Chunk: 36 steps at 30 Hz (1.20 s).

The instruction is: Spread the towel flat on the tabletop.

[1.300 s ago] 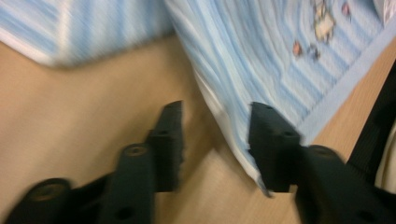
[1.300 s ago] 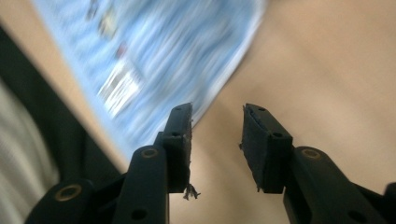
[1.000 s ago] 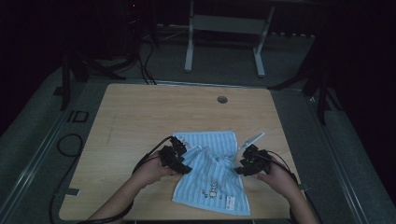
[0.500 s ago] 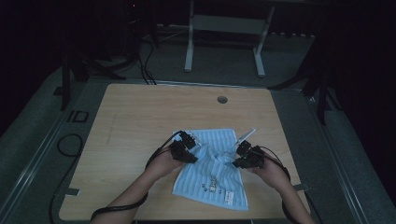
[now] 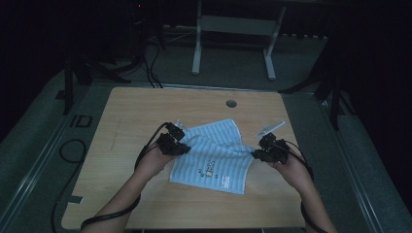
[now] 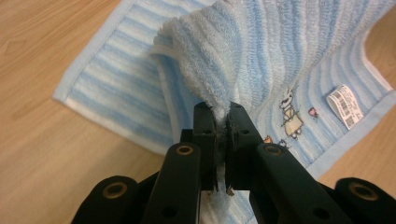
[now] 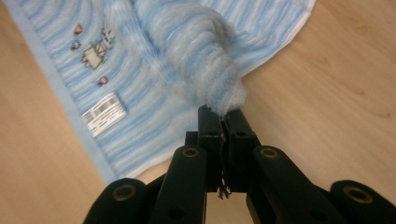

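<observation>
High view
- Towel [image 5: 214, 158]: lay on the wooden table [image 5: 145, 109], near the person's edge, pinched at its left and right sides and lifted there; near hem flat on the wood.
- Left tongs [image 5: 179, 146]: clamped on the towel's left side, hand behind.
- Right tongs [image 5: 256, 153]: clamped on the towel's right side.
- Risk: uneven pull between the two sides; likely skewed the fold or dragged the flat part across the table.

Left gripper view
- Left tongs [image 6: 223, 122]: pressed together on a thick bunch of towel [image 6: 299, 60], cloth squeezed between the jaws and bulging above them.
- Picture and tag: small printed figure [image 6: 290, 112] and barcode label [image 6: 344, 105] lay on the flat part, to the right.
- Risk: bunched layers rather than one clean edge; may have slipped out layer by layer, or carried extra cloth into the fold.

Right gripper view
- Right tongs [image 7: 225, 122]: shut on a rounded wad of towel [image 7: 187, 42], only a little cloth inside the jaws.
- Table [image 7: 336, 70]: bare wood just beside the wad.
- Risk: shallow bite; a sharper lift could have pulled the wad free and dropped that side.
</observation>
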Available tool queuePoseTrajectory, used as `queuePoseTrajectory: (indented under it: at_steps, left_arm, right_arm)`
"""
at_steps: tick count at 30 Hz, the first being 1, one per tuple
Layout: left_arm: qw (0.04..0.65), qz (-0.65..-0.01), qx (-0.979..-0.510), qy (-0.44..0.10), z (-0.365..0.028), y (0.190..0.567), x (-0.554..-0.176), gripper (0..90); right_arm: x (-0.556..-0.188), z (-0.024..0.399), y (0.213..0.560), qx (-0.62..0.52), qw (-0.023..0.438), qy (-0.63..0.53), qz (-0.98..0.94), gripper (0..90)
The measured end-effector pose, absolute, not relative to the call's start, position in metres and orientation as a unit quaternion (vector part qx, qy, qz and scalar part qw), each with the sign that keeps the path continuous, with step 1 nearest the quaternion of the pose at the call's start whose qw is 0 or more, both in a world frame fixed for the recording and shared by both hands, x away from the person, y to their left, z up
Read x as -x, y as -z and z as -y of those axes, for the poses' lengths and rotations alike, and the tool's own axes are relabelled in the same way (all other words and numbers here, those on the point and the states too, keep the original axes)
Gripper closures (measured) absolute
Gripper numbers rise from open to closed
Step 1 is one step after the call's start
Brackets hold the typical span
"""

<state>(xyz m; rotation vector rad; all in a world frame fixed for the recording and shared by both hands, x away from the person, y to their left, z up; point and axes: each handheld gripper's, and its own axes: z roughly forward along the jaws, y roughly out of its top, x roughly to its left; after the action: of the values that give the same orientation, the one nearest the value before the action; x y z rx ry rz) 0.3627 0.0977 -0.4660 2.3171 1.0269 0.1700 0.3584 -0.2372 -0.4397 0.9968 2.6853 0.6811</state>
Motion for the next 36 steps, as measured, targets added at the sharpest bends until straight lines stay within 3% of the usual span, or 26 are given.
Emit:
queuePoseTrajectory:
  at_steps: [7,16,19,22,23,24,28,31,36]
  left_arm:
    - [0.293,-0.367,-0.883,-0.026,-0.105,0.491,-0.318,82.7]
    - [0.281,-0.358,-0.89,0.013,-0.108,0.516,-0.281,81.2]
    - [0.275,-0.349,-0.895,0.043,-0.11,0.521,-0.268,78.3]
    - [0.271,-0.344,-0.898,0.044,-0.112,0.519,-0.264,69.8]
    - [0.27,-0.343,-0.899,0.042,-0.117,0.514,-0.265,64.4]
    - [0.27,-0.343,-0.899,0.042,-0.117,0.514,-0.265,59.6]
    - [0.274,-0.365,-0.89,0.007,-0.127,0.5,-0.276,52.8]
    - [0.292,-0.358,-0.887,-0.003,-0.119,0.487,-0.29,55.8]
    - [0.286,-0.335,-0.898,-0.004,-0.097,0.487,-0.303,61.9]
  right_arm:
    - [-0.313,0.243,0.466,-0.326,0.07,-0.239,-0.912,87.3]
    - [-0.285,0.245,0.509,-0.33,0.019,-0.217,-0.918,86.9]
    - [-0.271,0.242,0.517,-0.322,0.001,-0.202,-0.925,82.3]
    - [-0.267,0.242,0.514,-0.314,0.002,-0.202,-0.928,76.8]
    - [-0.265,0.245,0.505,-0.312,0.009,-0.21,-0.927,71.3]
    - [-0.265,0.245,0.505,-0.312,0.009,-0.21,-0.927,71.3]
    - [-0.283,0.253,0.471,-0.323,0.052,-0.239,-0.914,66.2]
    - [-0.3,0.248,0.456,-0.318,0.08,-0.248,-0.911,86.3]
    - [-0.338,0.223,0.464,-0.317,0.075,-0.24,-0.914,89.9]
